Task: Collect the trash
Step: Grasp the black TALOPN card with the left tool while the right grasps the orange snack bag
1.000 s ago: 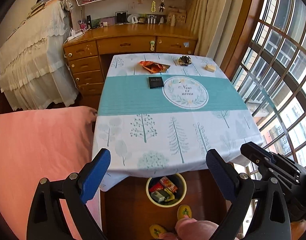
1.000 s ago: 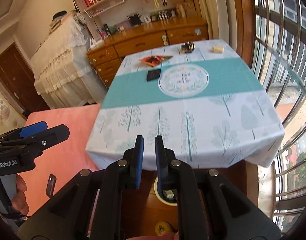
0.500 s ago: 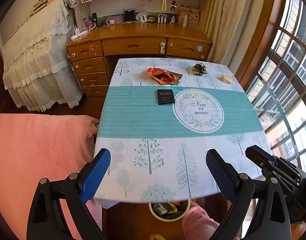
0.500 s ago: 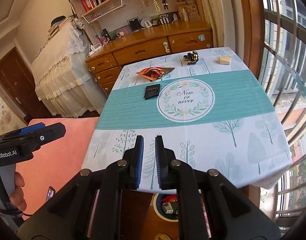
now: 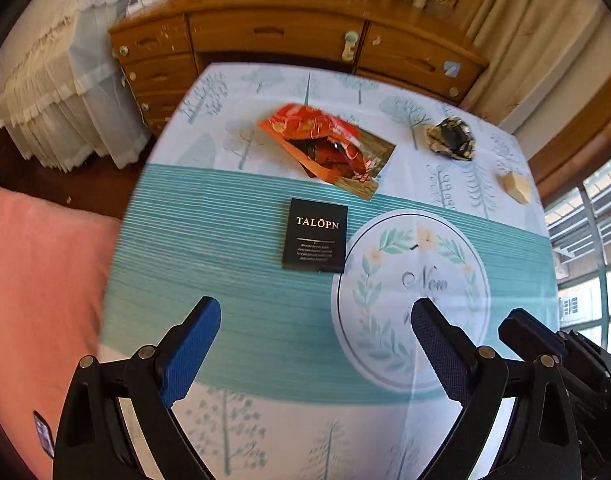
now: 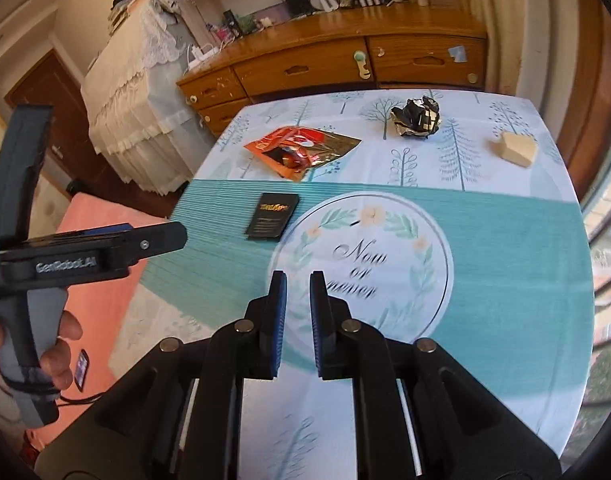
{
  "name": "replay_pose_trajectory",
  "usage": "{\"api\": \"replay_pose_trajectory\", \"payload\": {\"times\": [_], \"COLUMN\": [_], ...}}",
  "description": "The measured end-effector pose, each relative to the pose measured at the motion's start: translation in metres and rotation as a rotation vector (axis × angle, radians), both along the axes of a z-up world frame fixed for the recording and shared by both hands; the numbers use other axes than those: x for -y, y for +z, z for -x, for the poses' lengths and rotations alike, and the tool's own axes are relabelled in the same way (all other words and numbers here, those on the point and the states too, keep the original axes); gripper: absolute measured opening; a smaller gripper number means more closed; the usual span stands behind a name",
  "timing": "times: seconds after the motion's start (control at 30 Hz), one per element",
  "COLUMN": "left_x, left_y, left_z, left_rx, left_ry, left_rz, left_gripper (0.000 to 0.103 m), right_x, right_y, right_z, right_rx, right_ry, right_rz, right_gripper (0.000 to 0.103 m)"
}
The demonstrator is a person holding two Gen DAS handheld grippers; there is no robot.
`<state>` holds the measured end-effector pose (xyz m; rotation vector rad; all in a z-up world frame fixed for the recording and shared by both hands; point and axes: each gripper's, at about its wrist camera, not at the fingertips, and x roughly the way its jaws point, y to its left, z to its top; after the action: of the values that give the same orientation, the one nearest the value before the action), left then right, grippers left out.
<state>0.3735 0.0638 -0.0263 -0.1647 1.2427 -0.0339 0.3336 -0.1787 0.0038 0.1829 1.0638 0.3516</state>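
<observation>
A black TALOPN packet (image 5: 315, 235) lies flat on the teal band of the tablecloth; it also shows in the right wrist view (image 6: 272, 215). Behind it lie an orange foil wrapper (image 5: 329, 148) (image 6: 301, 152), a crumpled black-and-gold wrapper (image 5: 451, 138) (image 6: 416, 118) and a small beige box (image 5: 516, 187) (image 6: 514, 148). My left gripper (image 5: 315, 320) is open and empty, above the table just short of the black packet. My right gripper (image 6: 298, 292) is nearly shut with a narrow gap, empty, above the round "Now or never" print.
The table (image 5: 233, 240) has a tree-print cloth. A wooden desk with drawers (image 5: 289, 36) stands behind it. A pink cushion (image 5: 37, 280) lies on the left, a lace-covered piece of furniture (image 5: 53, 92) at the far left and windows (image 5: 585, 220) on the right.
Both grippers have moved forward and down over the table; the trash items look much closer. The floor bin under the near edge has passed out of view. Jaw openings are unchanged.
</observation>
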Motion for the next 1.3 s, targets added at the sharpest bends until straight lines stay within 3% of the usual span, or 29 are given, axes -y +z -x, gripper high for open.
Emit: {"api": "replay_pose_trajectory", "payload": {"times": [0.23,0.3,0.37,0.5,0.6,0.77,0.87,1.1,1.3], "left_x": [0.006,0.008,0.008,0.008,0.009,0.013,0.011,-0.012,-0.039], "left_y": [-0.071,-0.081,-0.091,-0.104,-0.116,-0.122,-0.119,-0.117,-0.102], "left_z": [-0.055,-0.065,-0.074,-0.086,-0.094,-0.101,-0.104,-0.097,-0.089], "left_rx": [-0.085,-0.100,-0.110,-0.137,-0.164,-0.149,-0.124,-0.107,-0.076], "left_ry": [0.039,0.044,0.051,0.061,0.066,0.069,0.082,0.151,0.227], "left_rz": [-0.034,-0.034,-0.031,-0.039,-0.061,-0.109,-0.108,-0.085,-0.041], "left_gripper": [0.097,0.097,0.097,0.095,0.085,0.078,0.060,0.059,0.059], "right_x": [0.015,0.014,0.010,0.002,-0.003,-0.010,-0.017,-0.046,-0.086], "right_y": [-0.062,-0.073,-0.079,-0.088,-0.091,-0.092,-0.088,-0.072,-0.076], "right_z": [-0.071,-0.085,-0.094,-0.113,-0.122,-0.132,-0.136,-0.154,-0.177], "right_rx": [-0.071,-0.081,-0.078,-0.077,-0.066,-0.048,-0.029,0.051,0.083], "right_ry": [0.039,0.054,0.070,0.113,0.133,0.164,0.181,0.242,0.323], "right_rz": [-0.027,-0.032,-0.034,-0.026,-0.015,0.003,0.010,0.052,0.114], "right_gripper": [0.012,0.031,0.037,0.037,0.037,0.040,0.045,0.055,0.058]}}
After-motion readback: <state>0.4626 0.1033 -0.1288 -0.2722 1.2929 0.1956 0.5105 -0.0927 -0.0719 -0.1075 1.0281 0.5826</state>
